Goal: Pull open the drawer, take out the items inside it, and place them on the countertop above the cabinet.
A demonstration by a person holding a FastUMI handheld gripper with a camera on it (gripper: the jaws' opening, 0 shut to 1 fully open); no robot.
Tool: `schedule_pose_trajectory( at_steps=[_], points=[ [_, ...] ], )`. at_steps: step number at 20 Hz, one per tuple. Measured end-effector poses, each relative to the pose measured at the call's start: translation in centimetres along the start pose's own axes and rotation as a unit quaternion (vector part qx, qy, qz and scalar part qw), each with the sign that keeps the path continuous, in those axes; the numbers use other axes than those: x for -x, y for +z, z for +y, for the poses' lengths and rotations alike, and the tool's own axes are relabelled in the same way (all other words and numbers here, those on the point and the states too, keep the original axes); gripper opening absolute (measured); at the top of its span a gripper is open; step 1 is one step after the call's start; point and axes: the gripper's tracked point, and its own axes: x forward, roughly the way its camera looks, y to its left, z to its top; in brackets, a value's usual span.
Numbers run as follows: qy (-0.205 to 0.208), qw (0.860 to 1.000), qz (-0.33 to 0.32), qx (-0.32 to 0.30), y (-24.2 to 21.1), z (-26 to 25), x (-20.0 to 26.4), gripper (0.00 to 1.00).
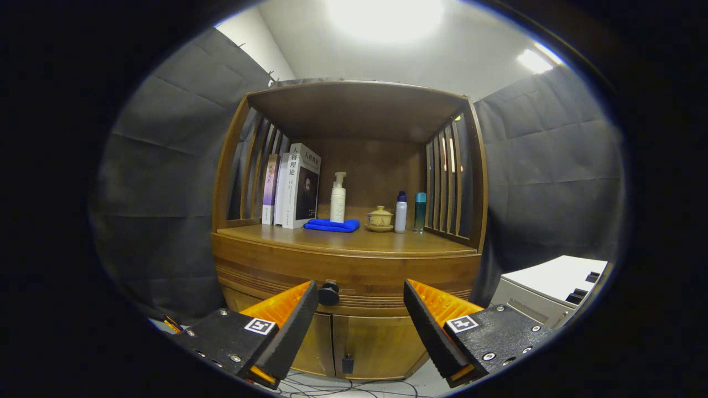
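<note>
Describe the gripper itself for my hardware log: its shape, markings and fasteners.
The gripper has two wedge-shaped fingers that taper forward, ribbed on their outer sides. Each sits on a flat plate fixed with round screws and carries a small square black-and-white marker tag. The fingers are spread apart, just short of the drawer knob.

Chinese title "人格理论" down the spine of the white book [293, 185] on the countertop [359, 243]

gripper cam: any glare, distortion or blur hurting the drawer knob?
Gripper view: ceiling light blown out, no glare on the cabinet; fisheye bows the countertop edge; drawer knob sharp but dark, in shade beyond the open gripper, nearer one of its jaws.
</note>
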Motion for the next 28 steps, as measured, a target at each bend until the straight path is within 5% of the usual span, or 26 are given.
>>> schedule_pose_trajectory(
  at_steps=[12,28],
  points=[
    [0.025,0.999,-0.020,0.006,3.3,3.5,-4.3,0.96],
    [0.040,0.989,0.138,-0.044,-7.6,4.2,-12.1,0.96]
  ],
)
